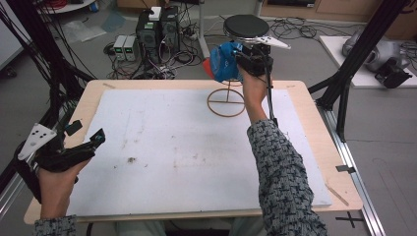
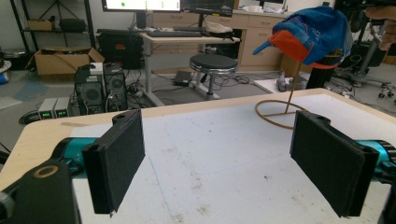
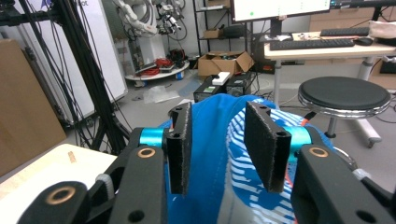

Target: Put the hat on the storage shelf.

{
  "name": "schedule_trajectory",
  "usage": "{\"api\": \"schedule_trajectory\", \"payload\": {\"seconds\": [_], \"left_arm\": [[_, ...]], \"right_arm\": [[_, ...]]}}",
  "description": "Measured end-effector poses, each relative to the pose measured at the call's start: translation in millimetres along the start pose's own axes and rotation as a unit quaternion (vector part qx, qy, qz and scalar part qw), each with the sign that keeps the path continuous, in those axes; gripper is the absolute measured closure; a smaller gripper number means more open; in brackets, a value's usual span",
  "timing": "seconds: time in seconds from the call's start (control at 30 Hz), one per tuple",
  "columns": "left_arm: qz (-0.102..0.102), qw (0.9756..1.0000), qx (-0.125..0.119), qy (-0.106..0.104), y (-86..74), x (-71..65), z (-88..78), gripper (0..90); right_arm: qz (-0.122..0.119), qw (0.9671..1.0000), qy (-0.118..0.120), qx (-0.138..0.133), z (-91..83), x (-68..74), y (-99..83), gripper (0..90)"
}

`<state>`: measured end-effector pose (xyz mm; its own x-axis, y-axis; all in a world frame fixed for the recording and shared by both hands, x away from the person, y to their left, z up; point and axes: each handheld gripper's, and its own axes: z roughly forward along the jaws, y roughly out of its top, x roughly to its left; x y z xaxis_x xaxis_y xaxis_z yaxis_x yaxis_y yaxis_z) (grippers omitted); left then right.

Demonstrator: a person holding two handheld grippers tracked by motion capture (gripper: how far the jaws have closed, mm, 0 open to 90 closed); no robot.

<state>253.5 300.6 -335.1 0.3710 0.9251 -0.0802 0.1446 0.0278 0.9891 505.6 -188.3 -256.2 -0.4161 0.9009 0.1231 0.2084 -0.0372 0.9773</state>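
Blue cap (image 1: 225, 60) resting on the wooden stand (image 1: 226, 101) at the far edge of the table (image 1: 64, 125), with my right gripper (image 1: 241, 55) at its crown; the jaws stand part-way apart astride a ridge of blue fabric, and I cannot see either pad pressing it, so I read the cap as let go rather than pinched. My left gripper (image 1: 93, 140) hovers over the near left corner, jaws spread wide on nothing.

Risks, as I judge them: the cap sits on a thin upright rod, so a pad that drags fabric as I withdraw could tip it off or rock the ring base; an off-centre seat could let it slide.

The right gripper view shows the fabric between the pads (image 3: 180, 149); the left gripper view shows the orange brim (image 2: 292, 46) and how the cap hangs on the rod; the high view gives the ring base's place on the white mat (image 1: 162, 147).
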Motion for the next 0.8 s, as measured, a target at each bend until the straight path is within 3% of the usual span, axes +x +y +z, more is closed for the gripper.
{"api": "schedule_trajectory", "payload": {"seconds": [0.27,0.63,0.8], "left_arm": [[0.001,1.0,0.0,-0.002,0.2,-1.7,0.4,18.0],[0.007,1.0,0.005,0.001,-3.5,-5.8,-1.8,18.0],[0.005,0.9999,0.009,0.005,-5.8,-4.2,-2.4,18.0]], "right_arm": [[-0.003,0.9993,-0.034,-0.015,-23.2,-14.7,13.2,36.4],[-0.007,0.9974,-0.069,-0.018,-69.5,-40.3,31.3,21.3],[-0.009,0.9968,-0.079,-0.013,-89.5,-48.3,36.7,18.6]]}}
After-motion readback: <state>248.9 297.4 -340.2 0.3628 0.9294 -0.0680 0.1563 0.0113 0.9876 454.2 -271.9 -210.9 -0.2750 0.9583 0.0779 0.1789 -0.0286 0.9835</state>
